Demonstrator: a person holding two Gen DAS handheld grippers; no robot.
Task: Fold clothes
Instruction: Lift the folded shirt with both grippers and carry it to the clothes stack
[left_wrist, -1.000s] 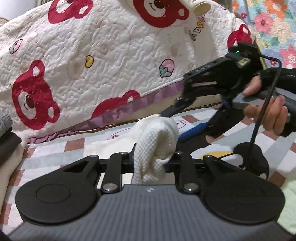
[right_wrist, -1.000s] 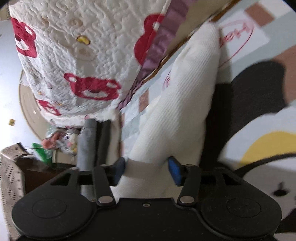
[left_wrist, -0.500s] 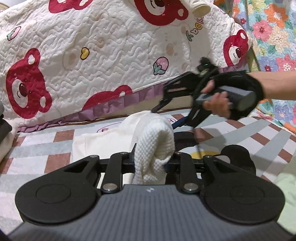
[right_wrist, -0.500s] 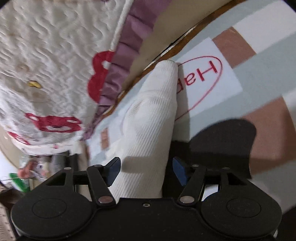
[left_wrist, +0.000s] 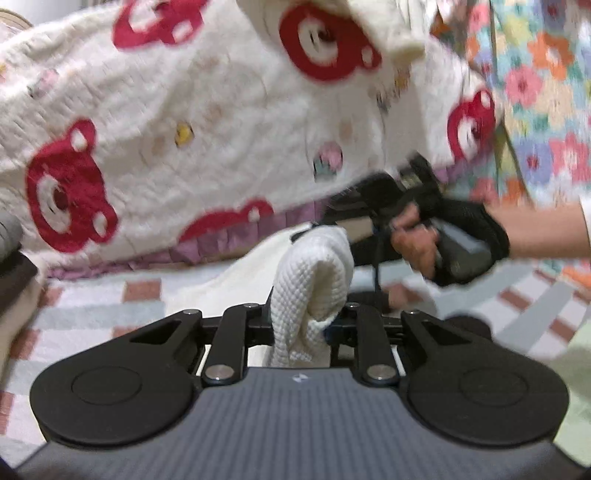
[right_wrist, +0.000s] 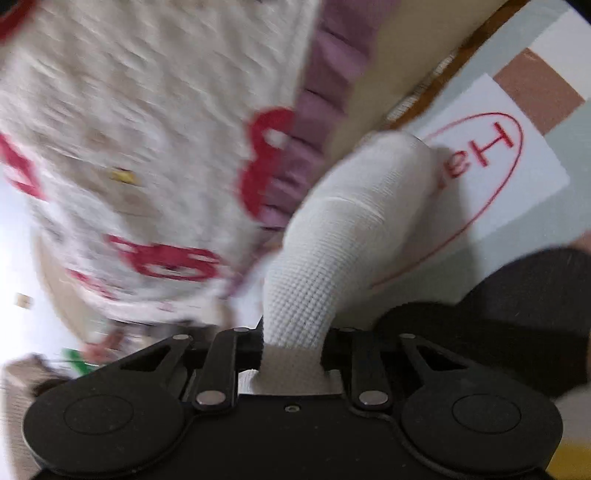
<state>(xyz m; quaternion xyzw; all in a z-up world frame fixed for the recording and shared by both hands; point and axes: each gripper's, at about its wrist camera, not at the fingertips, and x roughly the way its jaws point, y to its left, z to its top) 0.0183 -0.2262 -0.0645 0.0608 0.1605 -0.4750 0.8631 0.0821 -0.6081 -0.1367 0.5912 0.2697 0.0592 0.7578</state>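
Below the bear-print quilt (left_wrist: 207, 122), on the checked mat (left_wrist: 92, 314): white waffle-knit garment (left_wrist: 314, 280), long axis running between both grippers. Left gripper (left_wrist: 301, 325) pinching one bunched end; right gripper (right_wrist: 291, 350) pinching the other, nearer the quilt's purple frill (right_wrist: 325, 85). Middle sags matward.

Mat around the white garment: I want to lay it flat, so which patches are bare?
Bare checked mat lies left of the white garment, bordered by the bear quilt. In the right wrist view the red-oval print patch is free. Crowded right: the right gripper and hand.
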